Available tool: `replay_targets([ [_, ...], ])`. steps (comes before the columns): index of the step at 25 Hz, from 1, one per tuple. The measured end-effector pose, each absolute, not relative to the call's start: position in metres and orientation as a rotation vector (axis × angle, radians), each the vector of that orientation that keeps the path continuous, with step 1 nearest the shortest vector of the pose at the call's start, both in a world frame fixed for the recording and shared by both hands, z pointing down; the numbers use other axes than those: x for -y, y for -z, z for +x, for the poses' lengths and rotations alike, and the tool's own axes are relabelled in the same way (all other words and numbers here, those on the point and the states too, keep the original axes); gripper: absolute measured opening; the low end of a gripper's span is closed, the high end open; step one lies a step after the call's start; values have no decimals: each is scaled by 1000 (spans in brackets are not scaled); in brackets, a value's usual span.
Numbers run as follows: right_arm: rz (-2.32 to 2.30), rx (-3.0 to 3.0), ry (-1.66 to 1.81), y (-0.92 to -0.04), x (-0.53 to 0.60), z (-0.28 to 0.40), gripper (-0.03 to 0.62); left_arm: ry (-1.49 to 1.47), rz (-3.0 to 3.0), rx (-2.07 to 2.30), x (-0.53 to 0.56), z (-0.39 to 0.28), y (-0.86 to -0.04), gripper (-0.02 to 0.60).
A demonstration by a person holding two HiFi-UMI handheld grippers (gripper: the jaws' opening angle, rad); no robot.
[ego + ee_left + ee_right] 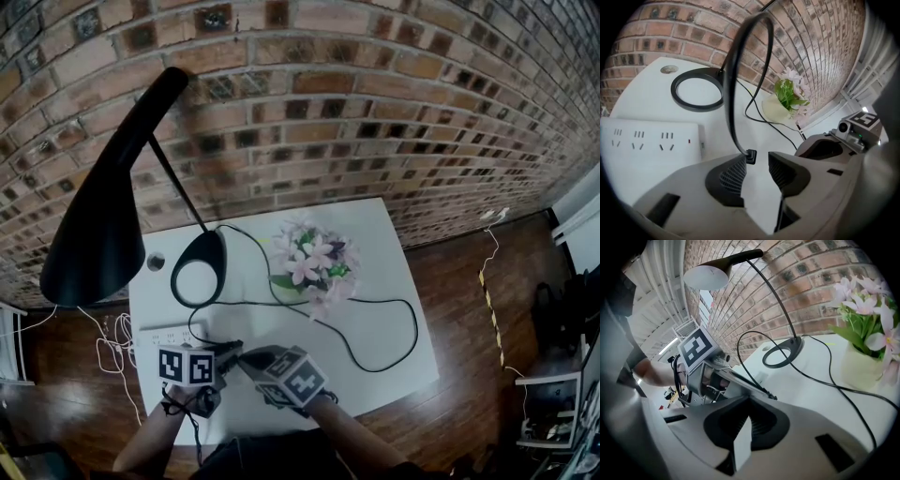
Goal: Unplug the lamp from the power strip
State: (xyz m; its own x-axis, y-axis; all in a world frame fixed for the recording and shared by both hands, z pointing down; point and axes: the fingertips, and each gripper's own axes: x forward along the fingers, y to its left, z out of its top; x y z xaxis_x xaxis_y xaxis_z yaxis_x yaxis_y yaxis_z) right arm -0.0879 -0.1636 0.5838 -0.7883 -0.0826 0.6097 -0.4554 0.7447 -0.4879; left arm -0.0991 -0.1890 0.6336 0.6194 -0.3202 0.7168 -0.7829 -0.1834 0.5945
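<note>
- At the near left edge of the counter point(375, 258), the white power strip point(651, 143) lies flat. The three sockets in view are empty.
- Just past the strip's end, the black plug point(750, 155) sits against one pad of the left gripper point(758, 161). Its jaws are spread wide and do not press the plug. The prongs are hidden, but the plug looks already out.
- The right gripper point(749, 399) has its jaws closed on nothing, just beside the left one.
- The plug looks small, rigid and light. Pinch its moulded body, not the springy cord point(731, 93) that loops back to the lamp point(98, 225).
- The strip looks light and would probably slide or lift if tugged.
</note>
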Motion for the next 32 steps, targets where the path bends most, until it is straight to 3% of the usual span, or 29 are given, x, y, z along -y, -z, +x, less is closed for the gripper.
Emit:
replay_targets([
  [19, 380, 2327, -792, -596, 131, -94, -6, -576, 1744, 882, 123, -118, -640, 170],
  [32, 288, 2325, -712, -591, 95, -122, -6, -678, 1818, 1206, 103, -181, -620, 170],
])
